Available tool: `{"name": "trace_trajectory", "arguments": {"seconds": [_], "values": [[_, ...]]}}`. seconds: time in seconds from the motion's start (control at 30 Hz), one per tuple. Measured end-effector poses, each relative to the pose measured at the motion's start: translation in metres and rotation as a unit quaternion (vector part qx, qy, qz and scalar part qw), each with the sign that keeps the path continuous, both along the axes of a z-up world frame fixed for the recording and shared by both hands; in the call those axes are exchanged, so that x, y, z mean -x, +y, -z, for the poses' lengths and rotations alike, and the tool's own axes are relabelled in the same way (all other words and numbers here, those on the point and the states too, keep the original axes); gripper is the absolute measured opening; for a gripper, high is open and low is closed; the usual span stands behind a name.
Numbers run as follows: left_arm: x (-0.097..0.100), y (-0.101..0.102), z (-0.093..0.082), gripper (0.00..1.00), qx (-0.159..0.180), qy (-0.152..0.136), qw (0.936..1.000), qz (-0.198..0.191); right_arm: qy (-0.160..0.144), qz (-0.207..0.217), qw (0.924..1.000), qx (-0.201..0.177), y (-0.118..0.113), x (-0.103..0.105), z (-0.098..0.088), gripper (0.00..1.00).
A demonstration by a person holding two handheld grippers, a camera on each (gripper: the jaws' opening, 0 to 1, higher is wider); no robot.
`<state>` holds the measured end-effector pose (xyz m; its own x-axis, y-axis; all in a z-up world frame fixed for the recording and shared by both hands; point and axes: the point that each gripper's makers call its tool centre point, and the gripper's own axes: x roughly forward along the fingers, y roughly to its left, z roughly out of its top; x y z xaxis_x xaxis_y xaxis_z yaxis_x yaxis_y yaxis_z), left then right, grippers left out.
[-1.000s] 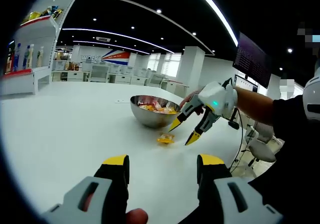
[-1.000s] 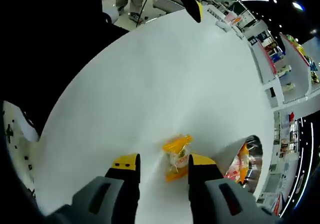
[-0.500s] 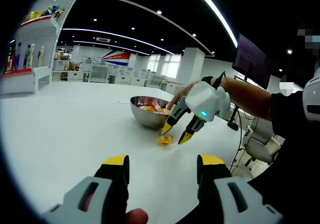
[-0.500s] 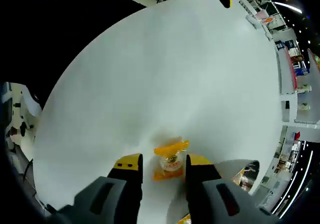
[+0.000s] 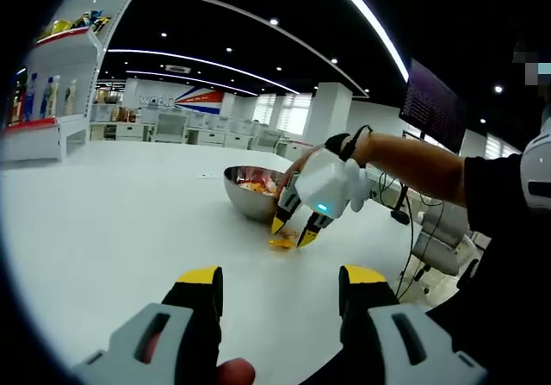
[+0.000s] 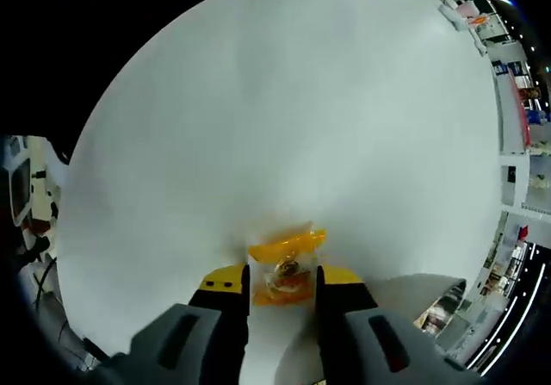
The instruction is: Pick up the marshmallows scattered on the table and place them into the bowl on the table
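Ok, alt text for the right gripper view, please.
The right gripper straddles an orange-wrapped marshmallow on a white table, jaws open on either side of it. The bowl's rim peeks in at lower right.

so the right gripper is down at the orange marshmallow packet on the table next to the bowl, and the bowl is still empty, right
Not quite: the bowl is not empty. The left gripper view shows wrapped sweets already inside it. The rest holds: the right gripper has its jaws on either side of the orange marshmallow packet on the table, beside the bowl.
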<state>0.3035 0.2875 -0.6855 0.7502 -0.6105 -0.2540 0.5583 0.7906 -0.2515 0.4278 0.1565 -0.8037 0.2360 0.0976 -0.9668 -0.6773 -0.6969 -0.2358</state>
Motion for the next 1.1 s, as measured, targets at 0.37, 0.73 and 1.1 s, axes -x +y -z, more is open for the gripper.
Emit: {"name": "trace_trajectory", "arguments": {"seconds": [0.37,0.73,1.1], "values": [[-0.001,0.000,-0.001,0.55,-0.001,0.000,1.0000,-0.001,0.000,0.019,0.9997,-0.018,0.001,-0.002,-0.001,0.21],[0.000,-0.003,-0.002,0.55,-0.004,-0.001,1.0000,0.002,0.001,0.019,0.9994,-0.028,-0.006,0.002,-0.002,0.19],[0.001,-0.005,-0.002,0.54,-0.005,-0.002,1.0000,0.004,0.007,0.017,0.9971,-0.074,0.004,0.014,-0.017,0.18]]}}
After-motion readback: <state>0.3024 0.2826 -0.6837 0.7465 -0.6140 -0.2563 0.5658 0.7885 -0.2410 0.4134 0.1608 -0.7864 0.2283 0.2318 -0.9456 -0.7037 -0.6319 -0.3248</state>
